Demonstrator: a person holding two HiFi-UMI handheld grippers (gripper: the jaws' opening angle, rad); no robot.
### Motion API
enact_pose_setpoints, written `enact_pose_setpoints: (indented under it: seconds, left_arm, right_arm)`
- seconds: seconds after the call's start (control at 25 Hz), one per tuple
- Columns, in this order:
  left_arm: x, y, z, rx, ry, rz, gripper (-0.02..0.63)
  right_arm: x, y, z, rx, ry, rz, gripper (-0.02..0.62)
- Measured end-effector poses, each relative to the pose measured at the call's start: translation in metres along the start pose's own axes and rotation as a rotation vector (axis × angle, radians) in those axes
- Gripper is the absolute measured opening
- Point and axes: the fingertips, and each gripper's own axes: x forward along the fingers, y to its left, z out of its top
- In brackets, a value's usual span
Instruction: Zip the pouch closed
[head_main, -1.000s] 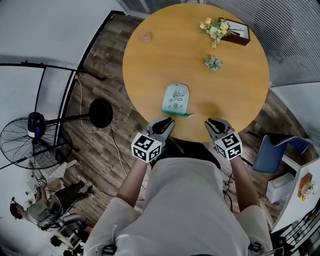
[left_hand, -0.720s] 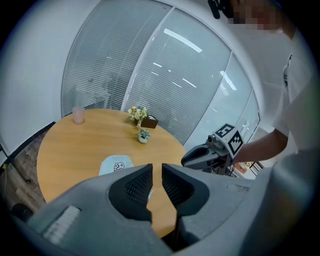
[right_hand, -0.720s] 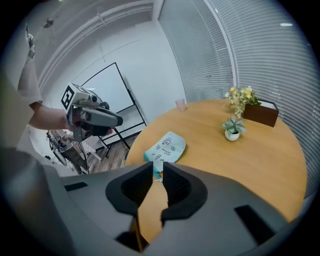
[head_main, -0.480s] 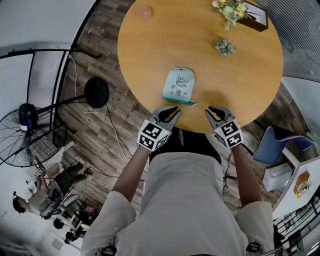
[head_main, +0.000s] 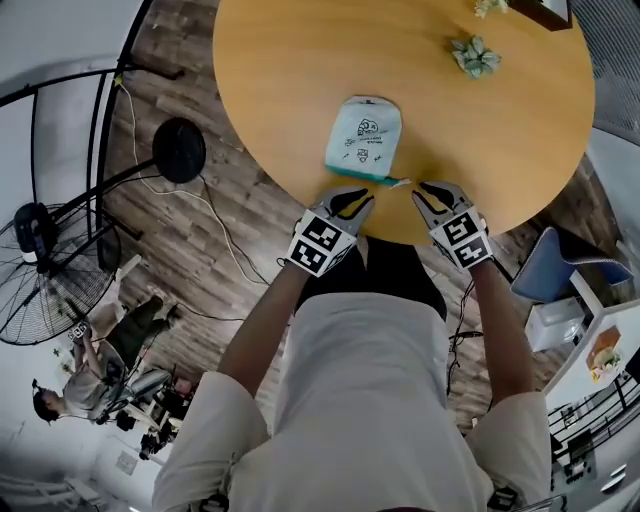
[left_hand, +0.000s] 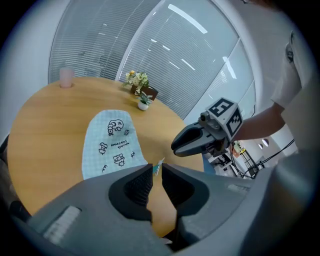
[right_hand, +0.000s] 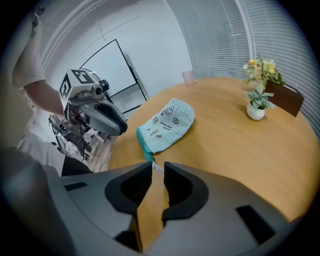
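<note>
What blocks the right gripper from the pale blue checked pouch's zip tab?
Nothing visible; probably yes. The zip tab lies on the round wooden table just ahead of the right gripper, jaws parted.

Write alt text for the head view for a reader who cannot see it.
From above, a person at a round wooden table holds the left gripper and right gripper close to the zipper end of a pale blue pouch near the table's edge. A small plant sits farther back; a fan stands on the floor.
</note>
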Motion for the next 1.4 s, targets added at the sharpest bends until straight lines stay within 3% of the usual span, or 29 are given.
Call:
enact_pose_setpoints:
  seconds: [0.4, 0.64, 0.96, 1.2, 1.4]
  left_arm:
    - [0.030, 0.002, -0.011, -0.021, 0.029, -0.030, 0.063]
    - [0.044, -0.001, -0.018, -0.025, 0.046, -0.044, 0.063]
    - [0.057, -0.004, -0.033, -0.019, 0.079, -0.050, 0.063]
    - [0.055, -0.004, -0.037, -0.027, 0.095, -0.048, 0.063]
    - [0.055, -0.002, -0.044, -0.025, 0.089, -0.037, 0.063]
  right_arm:
    - [0.038, -0.002, -0.011, -0.288, 0.126, 0.082, 0.083]
    - [0.055, 0.001, -0.022, -0.357, 0.167, 0.142, 0.081]
    - [0.052, 0.009, -0.023, -0.296, 0.132, 0.164, 0.018]
    - [0.050, 0.024, -0.013, -0.131, 0.077, 0.226, 0.012]
    - [0.048, 0.029, -0.006, -0.069, 0.045, 0.255, 0.012]
